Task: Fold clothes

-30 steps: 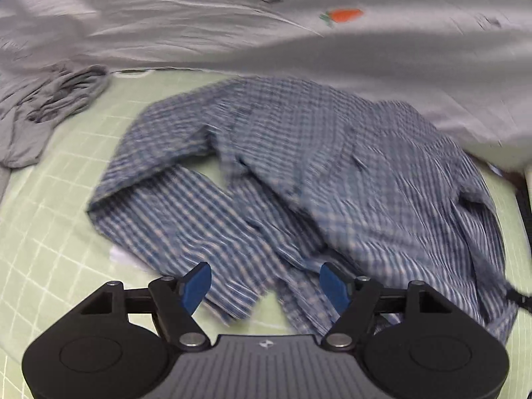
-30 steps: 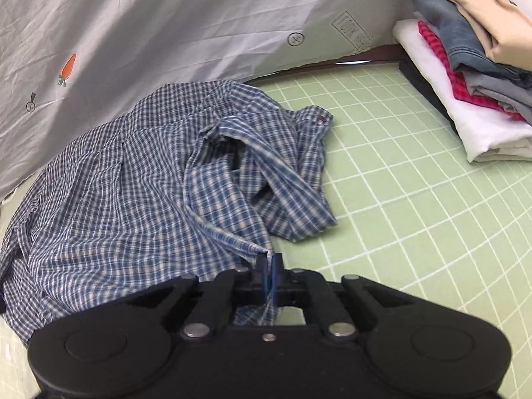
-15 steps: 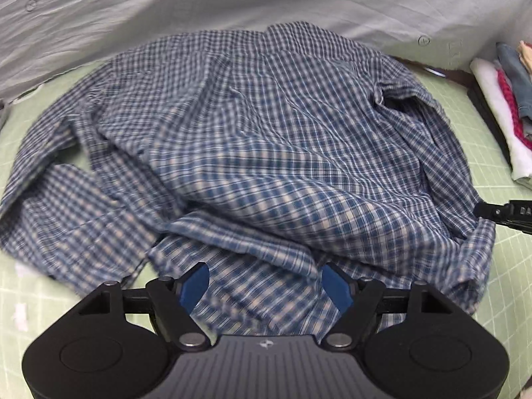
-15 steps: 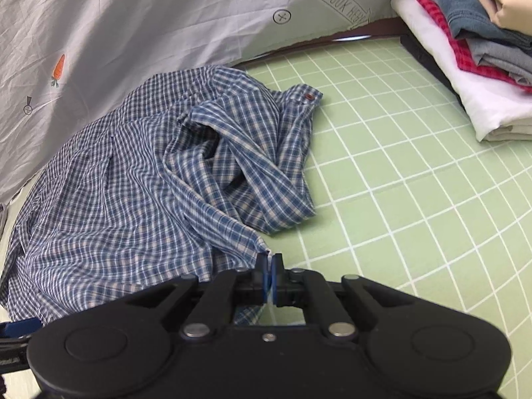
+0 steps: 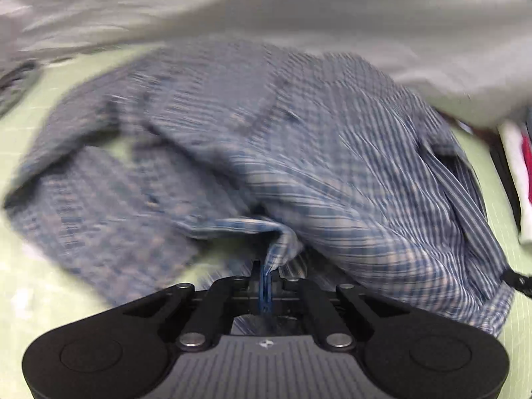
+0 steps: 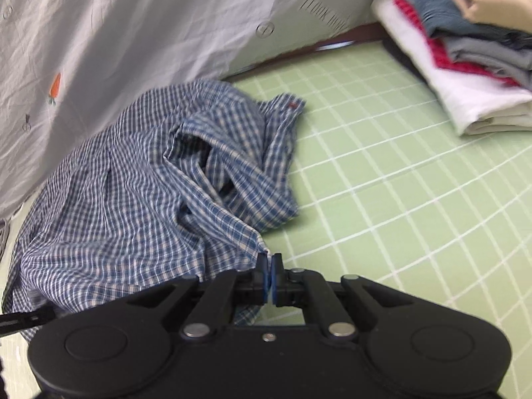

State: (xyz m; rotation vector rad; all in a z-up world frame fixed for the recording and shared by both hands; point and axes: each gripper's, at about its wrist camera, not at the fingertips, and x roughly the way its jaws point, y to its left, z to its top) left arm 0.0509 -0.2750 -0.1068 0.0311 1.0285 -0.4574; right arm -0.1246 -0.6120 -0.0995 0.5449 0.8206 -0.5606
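Pinching the checked shirt [image 5: 332, 173] edge, left tongs [image 5: 266, 286] and right tongs [image 6: 268, 279] are pressed together.

Left tool [image 5: 266, 286] and right tool [image 6: 269, 276] both clamped closed.

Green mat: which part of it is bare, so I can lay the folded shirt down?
The green mat is bare between the checked shirt and the pile of folded clothes, and on toward the near right edge. The left side is crowded: the shirt spreads up to the grey sheet.
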